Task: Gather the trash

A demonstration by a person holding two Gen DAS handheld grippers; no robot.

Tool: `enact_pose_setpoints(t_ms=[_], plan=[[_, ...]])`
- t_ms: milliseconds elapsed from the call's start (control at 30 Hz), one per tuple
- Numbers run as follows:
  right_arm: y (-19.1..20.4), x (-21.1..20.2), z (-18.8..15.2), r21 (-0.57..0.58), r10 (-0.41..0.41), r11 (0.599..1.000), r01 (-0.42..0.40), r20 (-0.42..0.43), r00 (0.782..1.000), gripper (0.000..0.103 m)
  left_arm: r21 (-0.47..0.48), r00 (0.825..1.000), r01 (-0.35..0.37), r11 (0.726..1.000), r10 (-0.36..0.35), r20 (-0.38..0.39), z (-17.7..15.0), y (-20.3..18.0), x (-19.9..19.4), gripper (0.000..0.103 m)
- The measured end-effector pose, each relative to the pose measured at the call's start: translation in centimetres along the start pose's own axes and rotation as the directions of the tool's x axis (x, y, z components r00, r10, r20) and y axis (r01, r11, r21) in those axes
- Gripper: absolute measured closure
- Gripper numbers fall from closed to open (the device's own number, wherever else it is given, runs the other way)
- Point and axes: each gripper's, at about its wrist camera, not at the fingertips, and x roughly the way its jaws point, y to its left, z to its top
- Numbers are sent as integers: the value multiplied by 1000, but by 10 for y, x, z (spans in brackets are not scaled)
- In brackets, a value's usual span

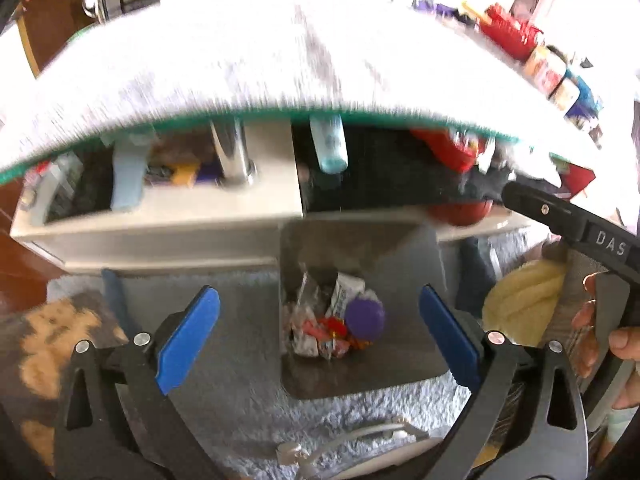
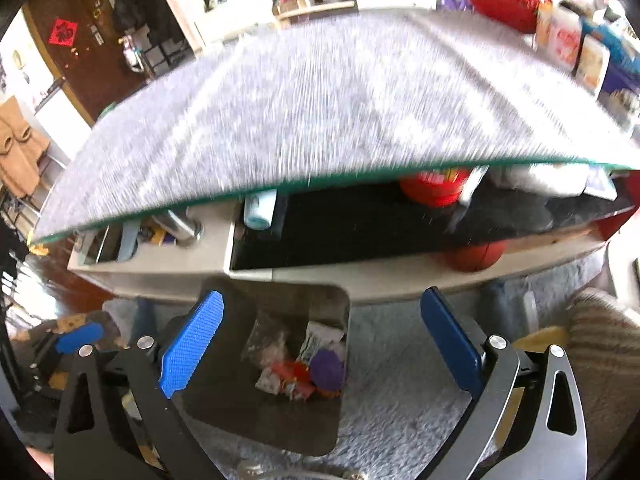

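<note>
Daylight floods both my views, washing the upper right corner of the left one to pure white. Motion blur streaks the grey desk top [image 1: 240, 60] and smears the clutter behind it. The shelf under the glass sits in deep shadow. My blue claw pads [image 2: 192, 344] stay sharp. Fisheye bends the desk edge into an arc, with dark vignetting at the corners.

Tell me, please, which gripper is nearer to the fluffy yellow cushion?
Right. The right gripper hangs close beside the yellow cushion; the left gripper hangs over the trash bin, farther to the cushion's left.
</note>
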Motion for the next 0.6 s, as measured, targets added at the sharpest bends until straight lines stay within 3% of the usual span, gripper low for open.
enact_pose_setpoints(t_ms=[133,267,400,600], plan=[[3,-38,16,-6,-34,999,35,123,992,3,-19,993,-32,999,34,113,21,3,-40,8],[11,-78,29,-22,-103,993,112,246,964,3,-26,966,-66,997,70,251,35,3,-85,8],[19,-122,36,-29,-116,990,138,389,914,3,-40,926,-62,997,72,370,42,1,-129,8],[23,-166,42,-26,-112,989,145,507,854,3,-35,852,-116,993,118,511,51,-9,-182,8]])
